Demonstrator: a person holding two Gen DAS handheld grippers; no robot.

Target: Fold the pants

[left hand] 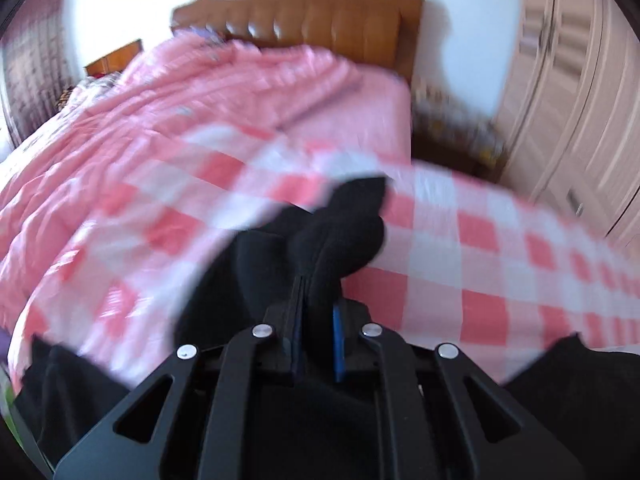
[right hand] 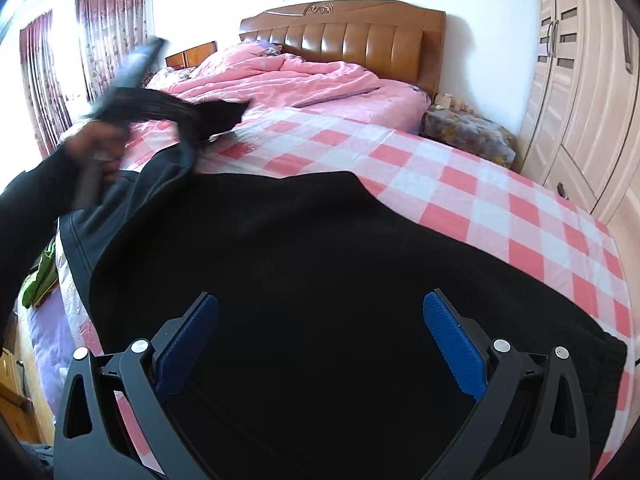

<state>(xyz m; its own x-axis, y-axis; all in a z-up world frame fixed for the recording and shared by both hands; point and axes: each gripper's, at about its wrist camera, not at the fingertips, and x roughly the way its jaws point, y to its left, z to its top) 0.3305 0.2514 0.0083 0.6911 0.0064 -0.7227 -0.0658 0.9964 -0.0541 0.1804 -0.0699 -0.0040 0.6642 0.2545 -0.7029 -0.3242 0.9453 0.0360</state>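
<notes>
My left gripper (left hand: 316,280) is clamped tight on a bunched fold of the black pants (right hand: 320,280), lifting that part off the pink-and-white checked sheet (right hand: 460,184), while my right gripper (right hand: 320,344) hangs over the main spread of the pants with its blue pads (right hand: 452,348) wide apart and nothing between them. Beyond the pants a rumpled pink duvet (right hand: 288,76) is heaped toward the brown headboard (right hand: 360,36). A covered bedside stand (right hand: 468,132) and a pale wardrobe (right hand: 580,92) stand along the right.
</notes>
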